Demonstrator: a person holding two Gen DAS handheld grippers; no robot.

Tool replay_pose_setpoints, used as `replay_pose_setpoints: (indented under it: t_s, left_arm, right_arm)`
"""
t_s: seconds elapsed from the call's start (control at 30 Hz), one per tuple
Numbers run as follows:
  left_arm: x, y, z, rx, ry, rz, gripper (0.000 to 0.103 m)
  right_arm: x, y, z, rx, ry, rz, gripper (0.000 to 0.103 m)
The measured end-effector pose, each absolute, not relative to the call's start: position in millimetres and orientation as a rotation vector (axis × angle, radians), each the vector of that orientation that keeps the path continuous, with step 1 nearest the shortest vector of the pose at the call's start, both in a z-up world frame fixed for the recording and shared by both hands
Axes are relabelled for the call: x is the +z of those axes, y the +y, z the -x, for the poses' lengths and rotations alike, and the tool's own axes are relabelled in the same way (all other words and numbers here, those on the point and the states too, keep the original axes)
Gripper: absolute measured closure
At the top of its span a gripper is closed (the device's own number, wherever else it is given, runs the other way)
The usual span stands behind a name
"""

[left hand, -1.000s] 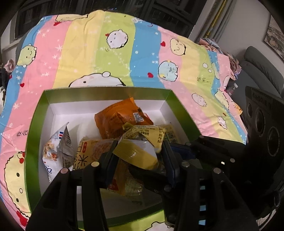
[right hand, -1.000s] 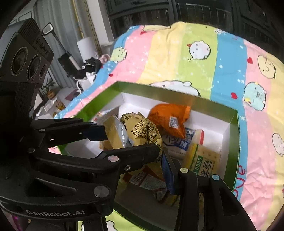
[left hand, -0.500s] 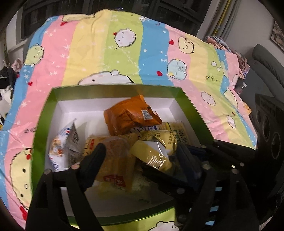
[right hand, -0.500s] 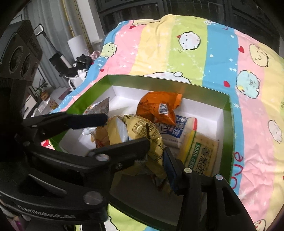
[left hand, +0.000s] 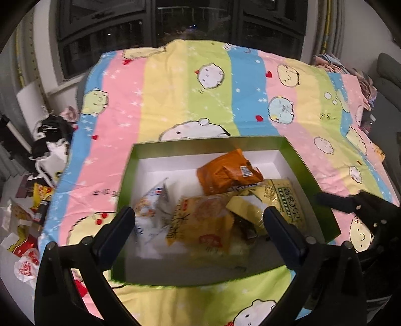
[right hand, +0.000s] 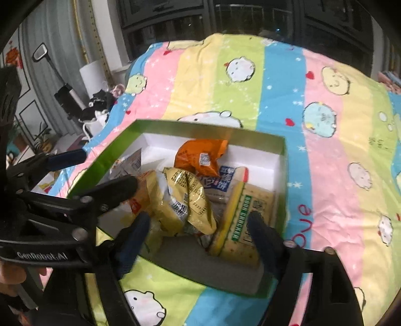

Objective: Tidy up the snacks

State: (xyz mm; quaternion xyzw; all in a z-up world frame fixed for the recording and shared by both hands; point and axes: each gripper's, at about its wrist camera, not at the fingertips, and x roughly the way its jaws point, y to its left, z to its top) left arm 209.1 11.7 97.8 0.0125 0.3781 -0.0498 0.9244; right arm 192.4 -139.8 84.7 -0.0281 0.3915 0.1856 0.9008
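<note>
A green box (left hand: 200, 145) (right hand: 200, 128) with a white inside sits on the bed. In it lie an orange packet (left hand: 229, 171) (right hand: 200, 155), a white packet (left hand: 153, 200), a flat yellow packet (left hand: 200, 225), a crinkled yellow packet (right hand: 185, 198) and a soda cracker packet (left hand: 288, 200) (right hand: 248, 213). My left gripper (left hand: 199, 223) (right hand: 100, 170) hovers over the box's near edge, jaws opening wide with nothing pressed between them. My right gripper (right hand: 198, 228) is opening too. The crinkled packet rests in the box between its fingers, untouched. One of its fingers (left hand: 328, 200) shows at the right.
The box lies on a striped cartoon bedsheet (left hand: 175, 100). Loose packets and bags (left hand: 27, 225) litter the floor at the left. A grey sofa (left hand: 388, 82) stands at the right and dark windows (left hand: 200, 20) lie behind the bed.
Both grippers held the crinkled yellow packet together. Both let go, opened wide and drew back and up. The packet now lies in the box.
</note>
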Motion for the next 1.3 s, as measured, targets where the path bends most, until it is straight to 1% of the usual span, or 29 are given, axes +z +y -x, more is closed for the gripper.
replay_pose_setpoints:
  t_s: [0.03, 0.23, 0.57, 0.97, 1.3]
  left_arm:
    - [101, 15, -205, -0.086, 0.770, -0.023, 0.000]
    - [115, 28, -191, -0.009, 0.799, 0.027, 0.000]
    - [129, 35, -165, 0.059, 0.864, 0.040, 0.000]
    - [161, 44, -151, 0.099, 0.856, 0.050, 0.000]
    - [174, 45, -151, 0.102, 0.837, 0.053, 0.000]
  right_arm:
    - [89, -142, -189, 0.378, 0.797, 0.055, 0.010]
    - [107, -148, -173, 0.317, 0.759, 0.058, 0.008]
    - [132, -141, -149, 0.300, 0.750, 0.114, 0.008]
    - [171, -124, -125, 0.310, 0.696, 0.145, 0.008]
    - [179, -126, -123, 0.307, 0.680, 0.144, 0.008]
